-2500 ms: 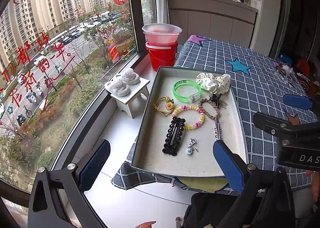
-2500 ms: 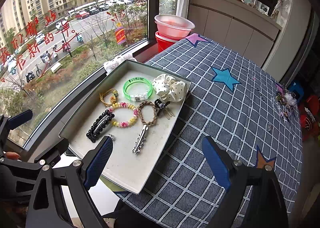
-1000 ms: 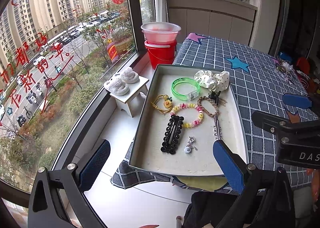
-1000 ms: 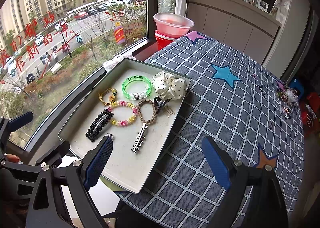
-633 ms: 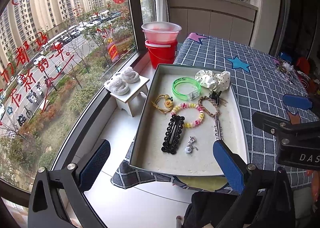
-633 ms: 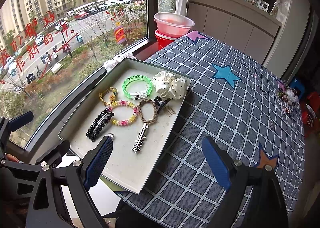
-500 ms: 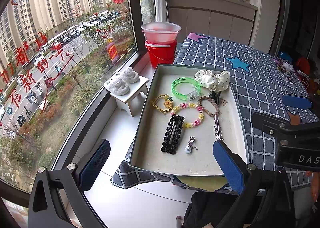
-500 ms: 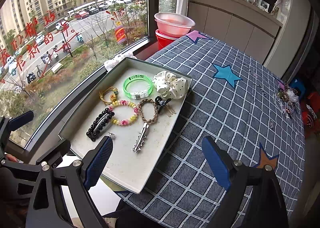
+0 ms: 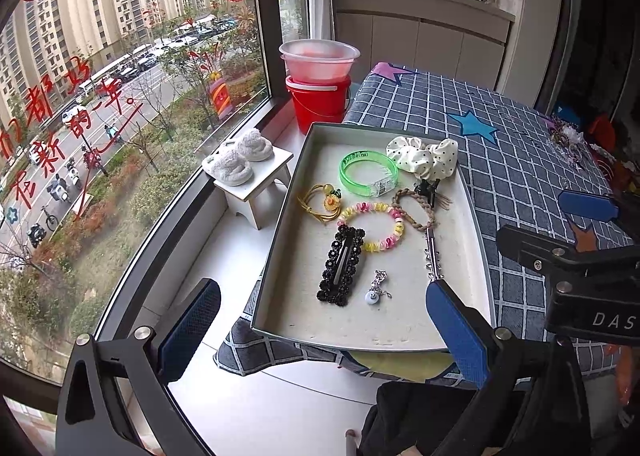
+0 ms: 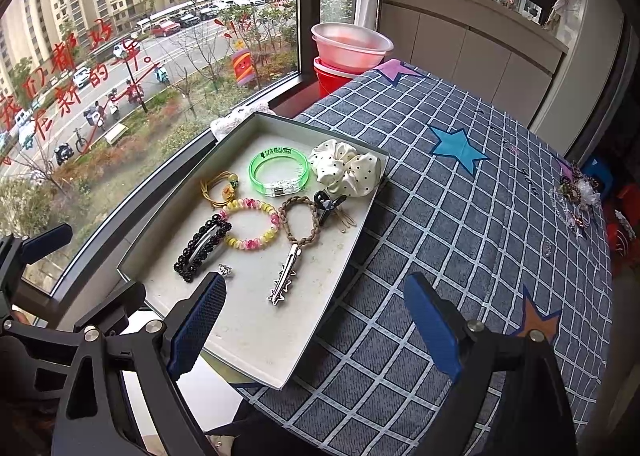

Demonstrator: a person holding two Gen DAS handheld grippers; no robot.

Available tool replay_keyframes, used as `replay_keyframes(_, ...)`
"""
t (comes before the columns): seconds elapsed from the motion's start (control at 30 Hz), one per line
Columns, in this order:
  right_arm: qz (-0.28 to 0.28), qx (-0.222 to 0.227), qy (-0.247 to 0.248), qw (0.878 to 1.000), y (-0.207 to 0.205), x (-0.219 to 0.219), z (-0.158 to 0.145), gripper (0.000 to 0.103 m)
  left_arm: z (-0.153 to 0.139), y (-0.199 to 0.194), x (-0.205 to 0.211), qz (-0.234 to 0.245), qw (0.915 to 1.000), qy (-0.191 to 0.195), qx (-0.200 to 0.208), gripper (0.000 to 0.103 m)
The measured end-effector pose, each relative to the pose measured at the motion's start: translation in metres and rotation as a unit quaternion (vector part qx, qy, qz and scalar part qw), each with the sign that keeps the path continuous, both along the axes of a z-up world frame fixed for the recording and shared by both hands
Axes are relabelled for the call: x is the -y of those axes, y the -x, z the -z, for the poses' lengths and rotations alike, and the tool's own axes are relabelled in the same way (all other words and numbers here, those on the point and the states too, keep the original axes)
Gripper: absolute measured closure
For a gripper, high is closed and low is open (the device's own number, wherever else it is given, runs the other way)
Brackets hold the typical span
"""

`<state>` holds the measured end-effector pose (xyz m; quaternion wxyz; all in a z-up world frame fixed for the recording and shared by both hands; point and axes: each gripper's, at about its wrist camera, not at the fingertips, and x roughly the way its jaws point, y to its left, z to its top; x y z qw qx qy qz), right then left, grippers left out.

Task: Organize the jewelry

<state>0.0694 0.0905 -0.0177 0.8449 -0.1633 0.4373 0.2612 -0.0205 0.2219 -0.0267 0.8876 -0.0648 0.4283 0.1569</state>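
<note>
Small charm [image 10: 225, 269] part hidden behind right tongs [image 10: 316, 326] pad; far-table trinket pile [image 10: 574, 192] too small to ID.

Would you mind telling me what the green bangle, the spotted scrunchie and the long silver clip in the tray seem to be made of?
Green bangle: likely translucent plastic, glossy; light glows through it and one section is clear.
Spotted scrunchie: cream fabric with dark dots, probably satin, given the soft sheen on its gathered folds.
Silver clip: looks like polished metal, bright and reflective with toothed edges, though metallised plastic cannot be ruled out.
</note>
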Motion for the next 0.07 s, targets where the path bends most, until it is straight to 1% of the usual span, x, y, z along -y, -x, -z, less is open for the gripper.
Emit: replay_keyframes(0.07,-0.001,-0.001,-0.001,1.000,0.0012,-0.0006,0.0008,0.011,0.0008,-0.0008,-0.0005,-0.002,1.0000,0.001,-0.003,0.000)
